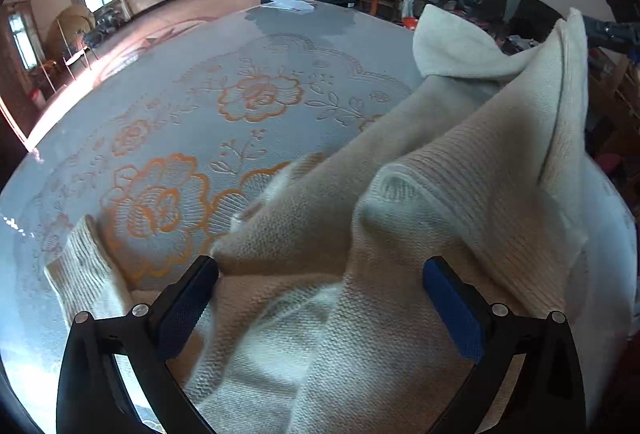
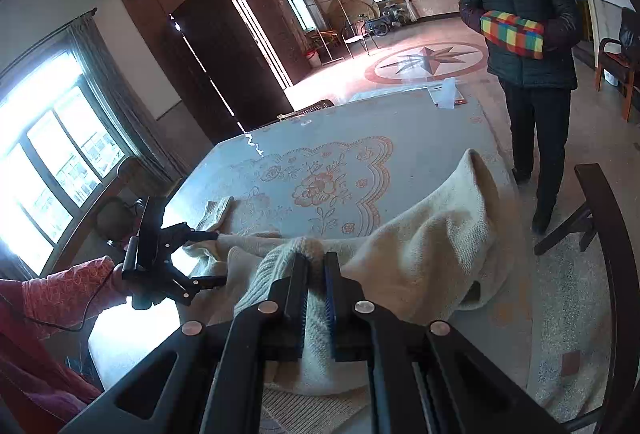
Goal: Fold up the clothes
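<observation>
The right gripper has its two jaws squeezed together on a fold of the cream sweater. The knit bunches up right between the blue pads, so this gripper is holding the cloth and lifting it off the table.

The left gripper has its jaws wide apart. Nothing is between them. The sweater lies just under and in front of them, very near. In the right wrist view, the left gripper sits at the near left side of the table, at the left end of the sweater.

The sweater runs left to right along the near side of the table. Its right end is held up high and hangs like a tent. Its left end is low and flat. A ribbed cuff lies flat on the table at the far left, a bit apart from the open jaws.

So the left gripper is the nearer one to the loose low end. I think it needs to close on that end next, so both ends can be pulled out straight.

Some things are hard to see. The sweater's near edge is hidden under both grippers. I cannot tell where the neck or the other sleeve is, because the folds cover them. A person in a dark coat stands at the far side.
</observation>
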The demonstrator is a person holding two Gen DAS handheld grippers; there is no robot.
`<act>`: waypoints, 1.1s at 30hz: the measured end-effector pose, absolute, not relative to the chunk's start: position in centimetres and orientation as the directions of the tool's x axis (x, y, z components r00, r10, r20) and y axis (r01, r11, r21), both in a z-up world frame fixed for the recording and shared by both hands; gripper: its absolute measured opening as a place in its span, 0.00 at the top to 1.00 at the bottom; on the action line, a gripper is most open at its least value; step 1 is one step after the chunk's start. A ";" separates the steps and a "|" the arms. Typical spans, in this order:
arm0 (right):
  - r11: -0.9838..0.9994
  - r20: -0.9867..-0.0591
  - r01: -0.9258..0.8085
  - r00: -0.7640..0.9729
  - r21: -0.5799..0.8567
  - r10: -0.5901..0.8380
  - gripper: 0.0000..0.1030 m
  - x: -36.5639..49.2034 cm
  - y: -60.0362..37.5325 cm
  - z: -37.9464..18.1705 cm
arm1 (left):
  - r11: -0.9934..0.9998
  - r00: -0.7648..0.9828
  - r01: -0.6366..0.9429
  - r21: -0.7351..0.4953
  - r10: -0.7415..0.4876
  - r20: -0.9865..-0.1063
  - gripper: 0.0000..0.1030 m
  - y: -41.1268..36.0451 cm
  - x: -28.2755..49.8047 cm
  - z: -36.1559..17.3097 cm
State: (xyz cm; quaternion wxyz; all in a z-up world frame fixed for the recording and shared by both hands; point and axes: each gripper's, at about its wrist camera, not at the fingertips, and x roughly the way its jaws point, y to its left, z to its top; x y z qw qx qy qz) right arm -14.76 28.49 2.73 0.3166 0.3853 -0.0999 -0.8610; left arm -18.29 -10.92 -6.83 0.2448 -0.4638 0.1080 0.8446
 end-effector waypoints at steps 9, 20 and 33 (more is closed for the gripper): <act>-0.766 -0.599 0.467 -0.482 0.442 -0.640 0.94 -14.9 28.7 2.0 | -0.839 -0.512 -0.540 -0.070 0.393 -0.764 0.01 -10.0 -16.7 -4.1; -0.755 -0.600 0.464 -0.463 0.462 -0.652 0.93 -14.8 28.7 1.9 | -0.772 -0.319 -0.612 -0.172 0.440 -0.839 0.02 -8.4 -17.0 -6.1; -0.766 -0.621 0.477 -0.460 0.430 -0.635 0.91 -15.9 27.5 1.9 | -0.754 -0.233 -0.579 -0.311 0.519 -0.822 0.51 -8.0 -16.9 -6.3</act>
